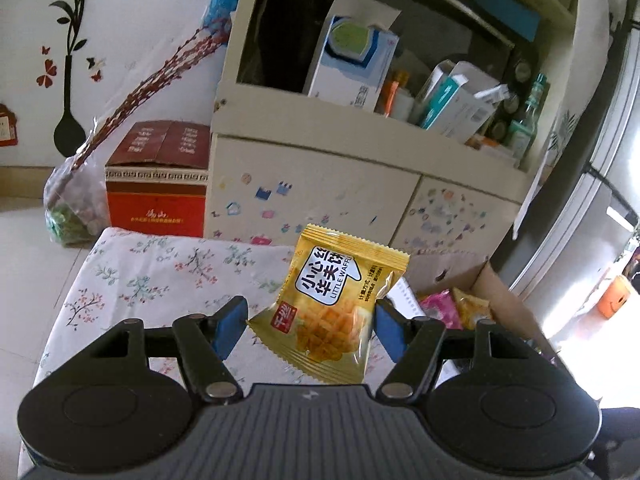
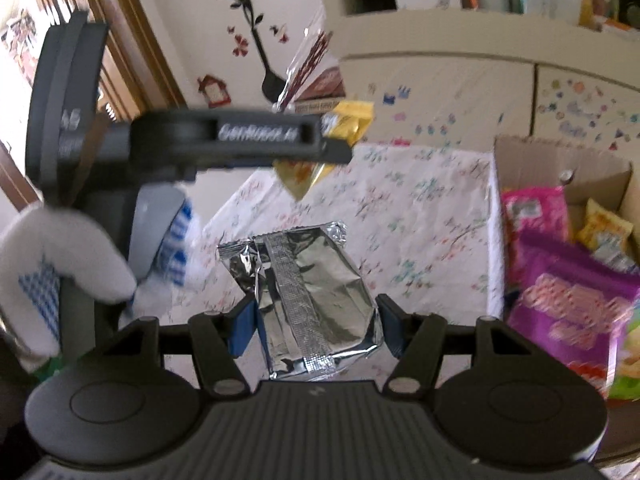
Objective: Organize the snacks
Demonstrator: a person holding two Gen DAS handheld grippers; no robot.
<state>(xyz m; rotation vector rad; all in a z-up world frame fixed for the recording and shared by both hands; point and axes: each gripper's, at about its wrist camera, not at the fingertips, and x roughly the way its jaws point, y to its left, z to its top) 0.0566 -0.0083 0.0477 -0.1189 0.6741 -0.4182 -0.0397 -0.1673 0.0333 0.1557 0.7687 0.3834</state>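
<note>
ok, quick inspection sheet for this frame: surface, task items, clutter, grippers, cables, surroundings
Surface: floral tablecloth.
Job's things: yellow waffle packet in left gripper; silver foil packet in right gripper; cardboard box at the cloth's edge holds more snack bags.
Clutter: nothing seen on the cloth.
Grippers: both shut on packets, held above the cloth.
Cables: nothing seen.
Surroundings: cream cabinet, red carton on the floor.

I see a floral tablecloth (image 1: 160, 276) covering the near surface. Beyond it stands a cream cabinet (image 1: 320, 184) dotted with stickers, a red carton (image 1: 158, 196) at its left, and wall decals (image 1: 68, 60) further left.
</note>
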